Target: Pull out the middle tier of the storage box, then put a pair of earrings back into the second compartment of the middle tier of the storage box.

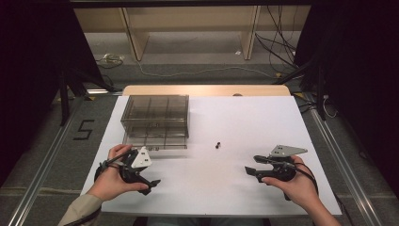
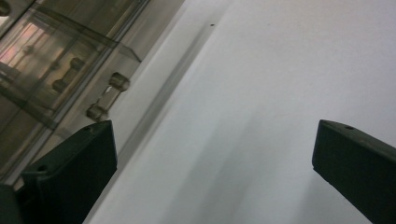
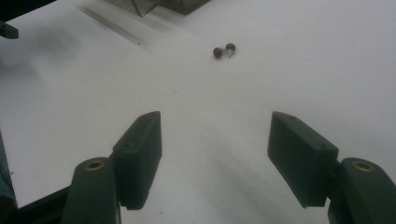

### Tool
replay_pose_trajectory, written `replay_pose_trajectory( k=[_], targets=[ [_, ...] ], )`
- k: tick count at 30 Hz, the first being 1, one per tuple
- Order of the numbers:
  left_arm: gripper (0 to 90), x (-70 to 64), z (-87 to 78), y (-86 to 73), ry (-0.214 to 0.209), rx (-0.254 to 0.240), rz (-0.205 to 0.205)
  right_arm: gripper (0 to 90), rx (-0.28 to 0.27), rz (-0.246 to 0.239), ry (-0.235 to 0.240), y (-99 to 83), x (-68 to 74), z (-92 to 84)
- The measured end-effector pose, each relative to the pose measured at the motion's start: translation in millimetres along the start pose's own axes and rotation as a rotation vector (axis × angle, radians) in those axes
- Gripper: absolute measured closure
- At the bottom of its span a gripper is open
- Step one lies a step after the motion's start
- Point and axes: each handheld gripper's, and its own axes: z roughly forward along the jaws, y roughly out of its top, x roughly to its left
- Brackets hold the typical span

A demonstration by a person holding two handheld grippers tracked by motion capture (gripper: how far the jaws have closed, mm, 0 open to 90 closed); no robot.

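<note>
- White table surface [image 1: 244, 117]: broad bare stretch across the middle and the right half; the front edge runs just below both hands, the right edge lies beyond the right hand.
- Clear compartment box [image 1: 156, 120] sits at the far-left part of the surface, its left wall near the left edge. It takes up the room behind the left hand.
- Left gripper [image 1: 153, 182]: held near the front-left corner, just in front of the box, hand wrapped round the body, jaws pointing right and slightly toward the front edge. Jaws stand wide apart, nothing between them.
- Left gripper view: box front [image 2: 70, 74] at upper left with small knob-like pieces on it; bare white surface between the jaws.
- Right gripper [image 1: 248, 170]: held near the front-right part, jaws level and pointing left toward the middle. Jaws apart, nothing between them.
- Two small dark round pieces [image 1: 217, 144] lie touching on the bare middle of the surface, right of the box's front right corner, between the two grippers and farther from the front edge.
- Right gripper view: the pieces [image 3: 223, 50] lie ahead of the jaws, well apart from them.
</note>
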Motion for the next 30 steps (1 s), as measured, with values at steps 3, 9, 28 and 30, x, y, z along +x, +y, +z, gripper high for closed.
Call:
replay_pose_trajectory(
  k=[3,9,28,30],
  targets=[
    [0.0,-9.4,4.0,-1.3,-0.017,0.003,0.014,35.6,-0.006,0.0,-0.004,1.3,0.4,0.1],
    [0.0,-18.0,7.9,0.6,-0.046,-0.006,0.014,35.7,-0.005,-0.001,-0.01,0.0,1.3,-0.9],
    [1.2,-17.2,19.2,-2.8,-0.07,0.0,-0.018,35.3,-0.039,-0.069,-0.013,13.6,4.9,18.8],
    [1.8,-17.0,19.5,-2.8,-0.073,0.003,-0.018,37.7,-0.035,-0.088,-0.026,19.1,6.0,25.8]
  ],
)
